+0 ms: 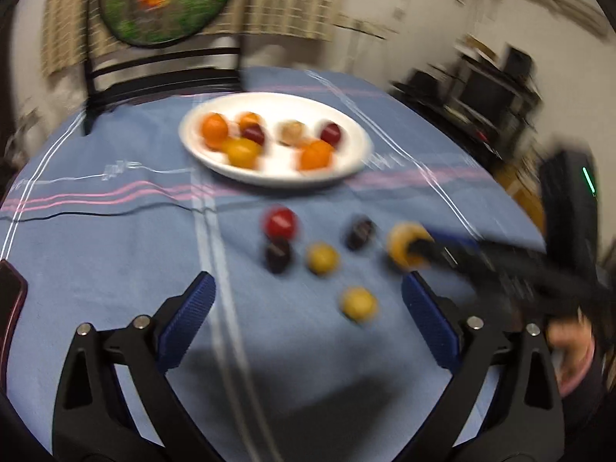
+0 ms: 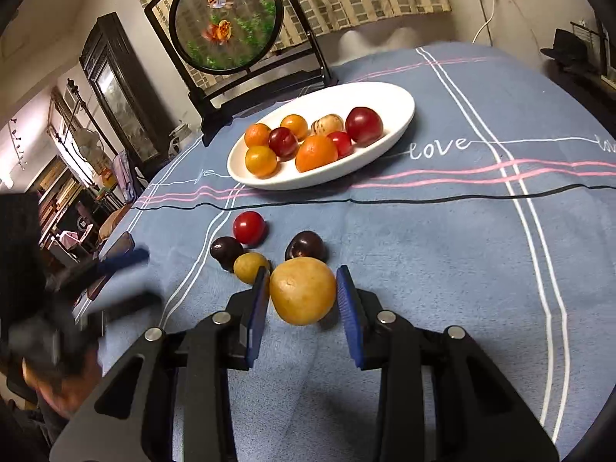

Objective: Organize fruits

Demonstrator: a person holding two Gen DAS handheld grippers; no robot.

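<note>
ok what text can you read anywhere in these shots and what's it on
"love" – white script stitched on the blue tablecloth, right of the white dish, at.
More script at the cloth's right edge and left of the dish: cut off, unreadable.
Left wrist view: too blurred.

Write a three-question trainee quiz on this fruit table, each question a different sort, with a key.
1. True or false: the right gripper has its fingers on either side of the big yellow fruit.
2. Which dish holds the sorted fruit? A) a white plate B) a wicker basket C) a glass jar
3. Fill in: the word stitched on the blue tablecloth beside the plate is ____.

Key: 1 true, though a thin gap shows at the pads, so the grip is not yet closed. 2 A. 3 love.
</note>
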